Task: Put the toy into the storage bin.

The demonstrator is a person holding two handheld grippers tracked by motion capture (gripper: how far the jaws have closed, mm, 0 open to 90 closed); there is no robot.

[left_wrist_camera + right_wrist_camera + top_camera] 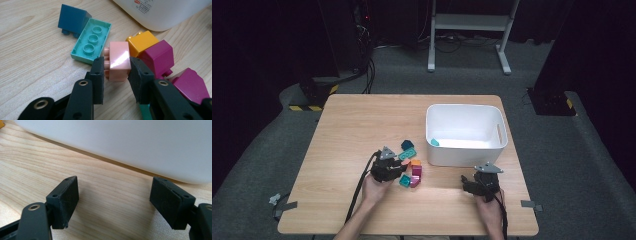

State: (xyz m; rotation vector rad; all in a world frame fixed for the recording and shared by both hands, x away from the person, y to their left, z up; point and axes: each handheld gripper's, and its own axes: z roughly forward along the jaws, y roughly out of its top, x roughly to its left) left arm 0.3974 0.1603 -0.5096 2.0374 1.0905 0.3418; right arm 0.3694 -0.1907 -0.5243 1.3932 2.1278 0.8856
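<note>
My left gripper (117, 67) is shut on a pale pink brick (120, 61), one pad on each side of it, low over the wooden table (30, 62). Around the pink brick lie an upturned mint brick (91, 41), a dark blue brick (72, 20), an orange brick (142, 42) and two magenta bricks (158, 57). From above, the left gripper (399, 167) sits at the left edge of this brick cluster (413, 167). My right gripper (112, 197) stands open with nothing between its pads, close to the white bin's wall (125, 145). In the high view it (479, 179) rests just in front of the bin.
The white bin (501, 135) stands right of centre on the table and holds one small teal brick (434, 142). A teal brick (405, 180) lies at the near side of the cluster. Bare tabletop (342, 130) stretches to the left and back.
</note>
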